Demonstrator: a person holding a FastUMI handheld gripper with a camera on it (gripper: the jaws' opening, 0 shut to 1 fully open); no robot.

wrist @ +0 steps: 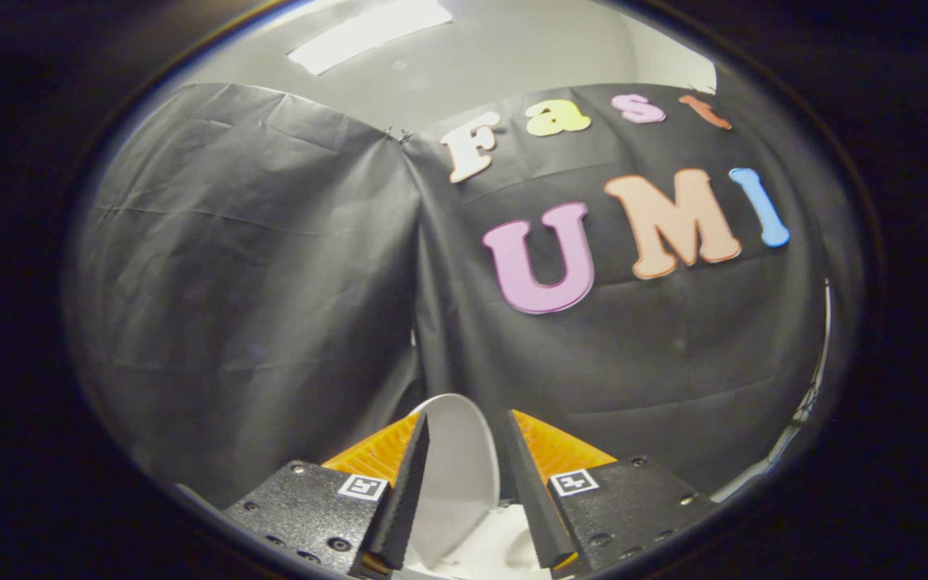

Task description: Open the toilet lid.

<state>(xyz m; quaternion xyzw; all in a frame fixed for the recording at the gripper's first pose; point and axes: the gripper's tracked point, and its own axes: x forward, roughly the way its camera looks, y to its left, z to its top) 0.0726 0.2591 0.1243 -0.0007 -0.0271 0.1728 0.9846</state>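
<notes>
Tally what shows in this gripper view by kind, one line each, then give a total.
Toilet lid, white, raised on edge between the fingers: 1
Gripper, fingers apart either side of the lid: 1
Square marker tags on the gripper's body: 2
Black cloth wall panels: 2
Ceiling light: 1
Total: 7

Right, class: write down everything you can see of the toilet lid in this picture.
The toilet lid is white, smooth and glossy, plastic by its look, with a rounded top edge. It stands raised, nearly upright and seen at an angle, between the two fingers of the gripper, in front of the black cloth wall. The fingers flank it closely; whether they press on it cannot be told. Its lower part is hidden.
</notes>
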